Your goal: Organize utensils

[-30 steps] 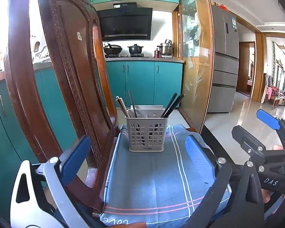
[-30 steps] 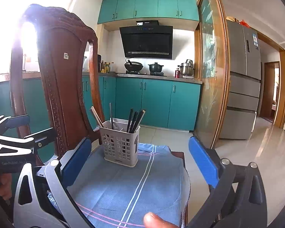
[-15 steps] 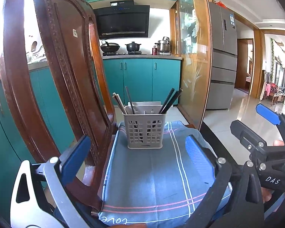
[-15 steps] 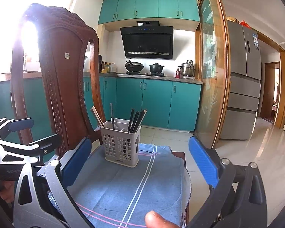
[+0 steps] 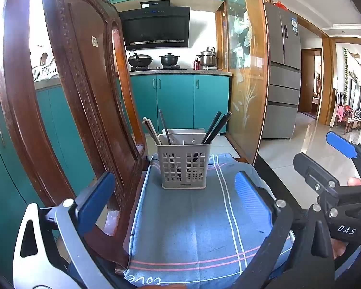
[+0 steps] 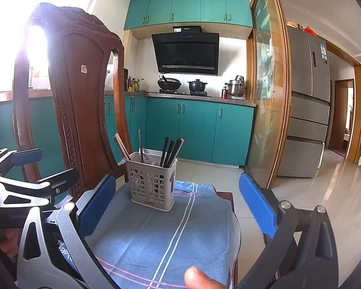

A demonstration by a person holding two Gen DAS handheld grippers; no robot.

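I see the grey perforated plastic utensil basket point(image 5: 184, 167) standing upright on the blue striped cloth point(image 5: 199, 231) that covers the carved wooden chair point(image 5: 84, 101) seat, with dark chopsticks point(image 5: 215, 127) and pale chopsticks point(image 5: 151, 130) leaning inside. My left gripper point(image 5: 173, 200) has its blue-padded fingers point(image 5: 96, 198) spread wide, holding nothing. My right gripper point(image 6: 178, 207) is equally wide and empty, short of the basket.
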